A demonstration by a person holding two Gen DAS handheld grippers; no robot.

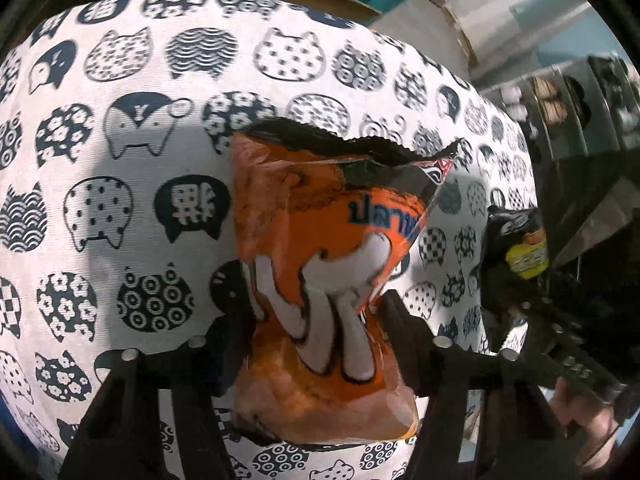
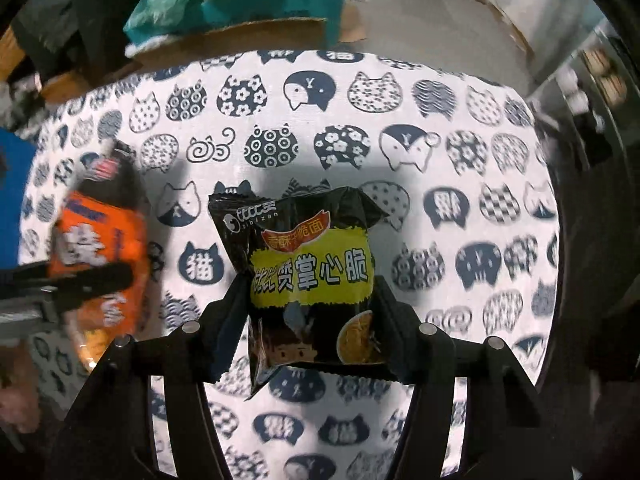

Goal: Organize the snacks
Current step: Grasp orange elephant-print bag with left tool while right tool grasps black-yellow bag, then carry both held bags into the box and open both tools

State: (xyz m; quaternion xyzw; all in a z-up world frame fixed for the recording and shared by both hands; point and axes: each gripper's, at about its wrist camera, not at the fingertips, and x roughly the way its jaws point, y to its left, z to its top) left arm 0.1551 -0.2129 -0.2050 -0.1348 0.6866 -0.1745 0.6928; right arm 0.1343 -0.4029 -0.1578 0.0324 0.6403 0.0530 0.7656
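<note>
An orange snack bag (image 1: 320, 240) with white lettering and a black top edge hangs over the cat-print tablecloth (image 1: 120, 160). My left gripper (image 1: 316, 304) is shut on it, and both fingers pinch its lower half so that the bag creases at the waist. A black and yellow noodle snack packet (image 2: 312, 240) is held just above the cloth (image 2: 440, 160), with my right gripper (image 2: 310, 292) shut on its sides. The right wrist view shows the orange bag (image 2: 100, 240) at the left in the other gripper. The left wrist view shows the black packet (image 1: 524, 248) at the right table edge.
Beyond the table's far edge stands a cardboard box with a teal bag (image 2: 240, 12) in it. A shelf rack (image 1: 580, 100) with small items stands off the table's right side. A hand (image 1: 580, 412) shows at the lower right of the left wrist view.
</note>
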